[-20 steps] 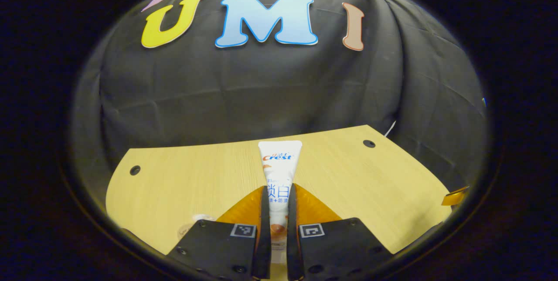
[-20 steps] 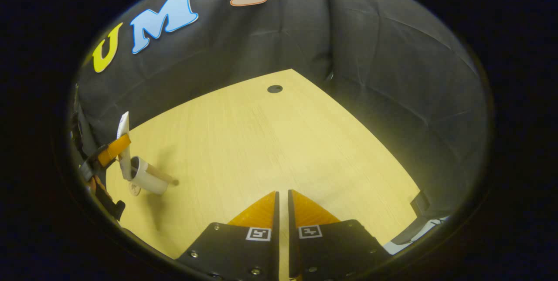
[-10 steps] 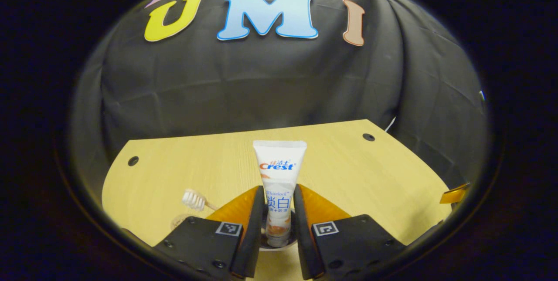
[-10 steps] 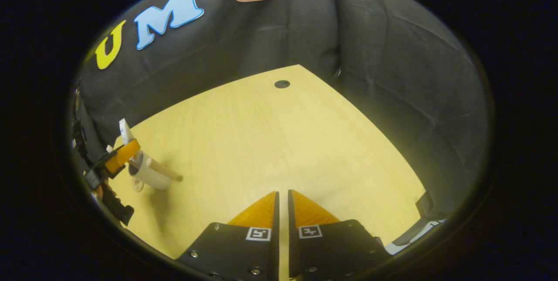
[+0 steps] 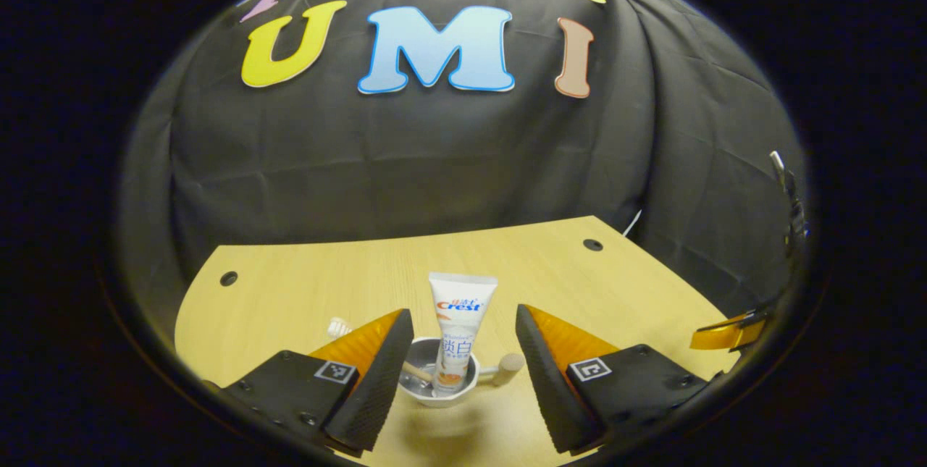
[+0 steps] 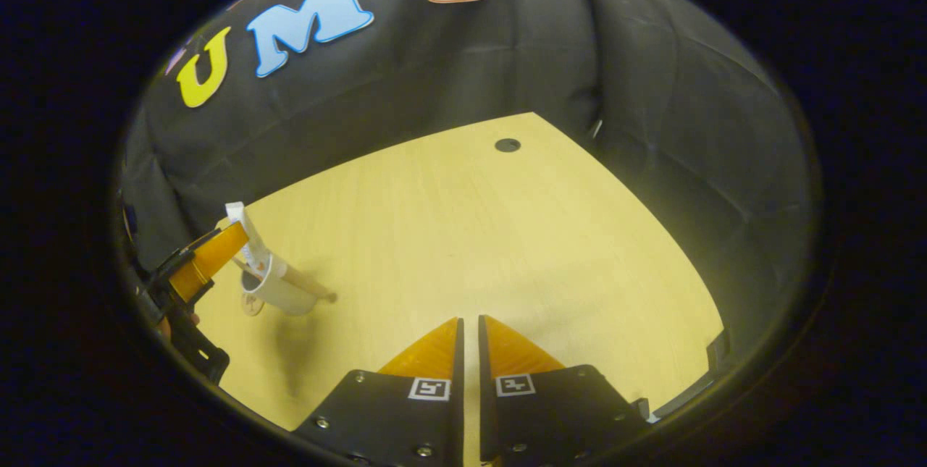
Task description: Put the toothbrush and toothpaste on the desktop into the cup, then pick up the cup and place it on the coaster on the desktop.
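Observation:
A white cup (image 5: 442,384) stands on the wooden desktop (image 5: 304,293). The white toothpaste tube (image 5: 458,315) stands upright in it. The toothbrush leans out of the cup to the left, its bristle head (image 5: 337,326) peeking past my left finger. My left gripper (image 5: 461,313) is open, with one finger on each side of the cup and tube and touching neither. In the right gripper view the cup (image 6: 284,292) sits at the far left beside a pale coaster (image 6: 251,304). My right gripper (image 6: 469,328) is shut on nothing, low over the bare desktop.
A short wood-tipped stub (image 5: 509,365) sticks out of the cup's right side. Dark round holes (image 5: 228,278) (image 5: 592,244) mark the desktop's far corners. The black cloth wall closes the booth behind. The right gripper's finger (image 5: 724,333) shows at the right edge of the left gripper view.
My left gripper has opened and let go of the toothpaste, which now stands in the cup. The gripper has drawn back from it. The right gripper stays shut and has barely shifted.

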A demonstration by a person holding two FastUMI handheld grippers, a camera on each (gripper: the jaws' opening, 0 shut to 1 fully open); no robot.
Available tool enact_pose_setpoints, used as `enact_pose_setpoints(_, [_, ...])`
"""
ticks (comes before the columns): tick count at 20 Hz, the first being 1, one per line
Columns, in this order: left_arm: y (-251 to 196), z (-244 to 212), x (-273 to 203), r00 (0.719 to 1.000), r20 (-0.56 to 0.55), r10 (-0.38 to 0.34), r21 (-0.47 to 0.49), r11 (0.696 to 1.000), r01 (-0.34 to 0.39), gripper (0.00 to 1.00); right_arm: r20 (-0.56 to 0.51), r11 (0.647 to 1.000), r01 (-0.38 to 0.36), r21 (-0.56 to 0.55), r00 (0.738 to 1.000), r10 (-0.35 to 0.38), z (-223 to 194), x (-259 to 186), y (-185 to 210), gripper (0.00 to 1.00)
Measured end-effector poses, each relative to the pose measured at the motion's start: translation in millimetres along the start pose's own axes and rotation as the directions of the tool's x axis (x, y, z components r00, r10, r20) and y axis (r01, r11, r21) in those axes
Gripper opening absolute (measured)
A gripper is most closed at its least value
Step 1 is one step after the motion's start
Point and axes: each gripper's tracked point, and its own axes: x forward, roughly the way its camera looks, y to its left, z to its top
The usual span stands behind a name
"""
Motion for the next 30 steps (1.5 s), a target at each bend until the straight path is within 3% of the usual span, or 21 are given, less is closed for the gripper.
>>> enact_pose_setpoints(7, [37.8, 1.4, -68.7, 0.998, 0.023, 0.057, -0.039, 0.998, -0.056, 0.92, -0.028, 0.983, -0.121, -0.138, 0.993, 0.118, 20.6, 18.1, 52.2, 0.10])
enact_pose_setpoints(10, [73.3, -9.7, -95.8, 0.993, 0.007, 0.117, -0.064, 0.991, -0.116, 0.91, -0.077, 0.953, -0.190, -0.235, 0.981, 0.177, 18.8, 24.6, 83.1, 0.11])
enact_pose_setpoints(12, [98.9, -17.6, -111.9, 0.987, -0.004, 0.161, -0.072, 0.984, -0.161, 0.91, -0.125, 0.922, -0.238, -0.305, 0.970, 0.208, 14.3, 29.4, 100.9, 0.18])
enact_pose_setpoints(14, [122.6, -25.6, -128.1, 0.979, -0.015, 0.206, -0.076, 0.976, -0.206, 0.91, -0.172, 0.884, -0.283, -0.373, 0.957, 0.234, 12.6, 33.9, 119.8, 0.18])
enact_pose_setpoints(16, [143.7, -34.6, -142.6, 0.970, -0.035, 0.240, -0.093, 0.966, -0.243, 0.91, -0.215, 0.842, -0.310, -0.442, 0.948, 0.237, 9.6, 40.8, 135.1, 0.29])
enact_pose_setpoints(19, [167.7, -50.9, -161.3, 0.957, -0.066, 0.282, -0.124, 0.949, -0.289, 0.92, -0.267, 0.768, -0.346, -0.539, 0.935, 0.234, 5.9, 47.9, 151.4, 0.30])
enact_pose_setpoints(20, [173.0, -55.6, -168.5, 0.953, -0.077, 0.294, -0.134, 0.944, -0.302, 0.91, -0.288, 0.744, -0.358, -0.565, 0.930, 0.228, 2.7, 50.8, 157.6, 0.39])
enact_pose_setpoints(23, [188.9, -72.2, -183.7, 0.940, -0.105, 0.326, -0.162, 0.927, -0.339, 0.92, -0.335, 0.674, -0.375, -0.636, 0.922, 0.196, -3.4, 63.6, 170.2, 0.48])
enact_pose_setpoints(30, [202.5, -98.2, -198.8, 0.922, -0.154, 0.354, -0.180, 0.908, -0.379, 0.92, -0.402, 0.493, -0.412, -0.766, 0.906, 0.132, 1.3, 86.0, 188.2, 0.45])
